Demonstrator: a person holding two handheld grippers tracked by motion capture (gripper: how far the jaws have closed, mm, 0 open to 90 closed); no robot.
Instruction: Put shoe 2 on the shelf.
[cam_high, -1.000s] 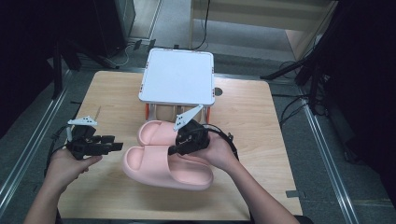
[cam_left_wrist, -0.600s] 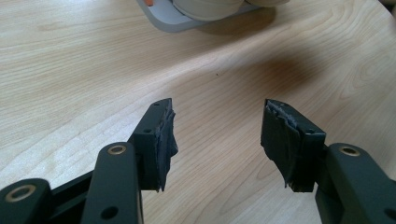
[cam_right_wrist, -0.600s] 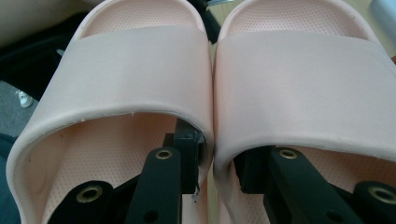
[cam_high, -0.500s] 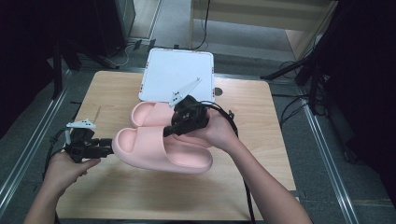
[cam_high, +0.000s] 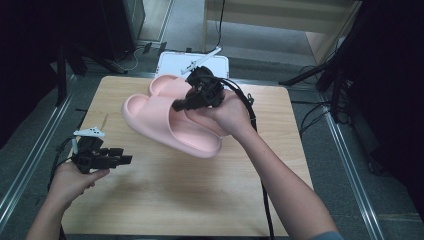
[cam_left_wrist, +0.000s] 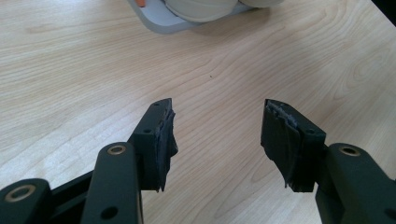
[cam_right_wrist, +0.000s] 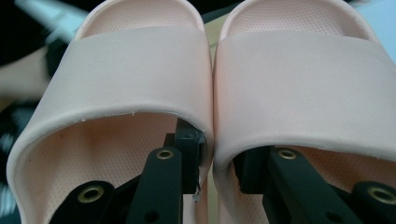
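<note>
Two pink slide slippers (cam_high: 165, 122) hang side by side above the middle of the wooden table (cam_high: 200, 200), toes pointing left. My right gripper (cam_high: 180, 104) is shut on their two inner strap edges, pinching the pair together. The right gripper view looks into both slippers, with one slipper's strap (cam_right_wrist: 126, 65) on the left and the other's (cam_right_wrist: 303, 74) on the right. There my right gripper (cam_right_wrist: 215, 158) has one jaw inside each slipper. My left gripper (cam_high: 125, 159) is held low at the table's front left, open and empty. In its own view my left gripper (cam_left_wrist: 217, 126) frames bare wood.
A white raised platform (cam_high: 220, 62) stands at the table's far edge, behind the lifted slippers. Its grey corner (cam_left_wrist: 163, 23) appears at the top of the left gripper view. Metal rails run along both sides of the table.
The right gripper has carried the slipper pair up and toward the far left of the table. The left gripper has drawn back to the front left and stays open.
</note>
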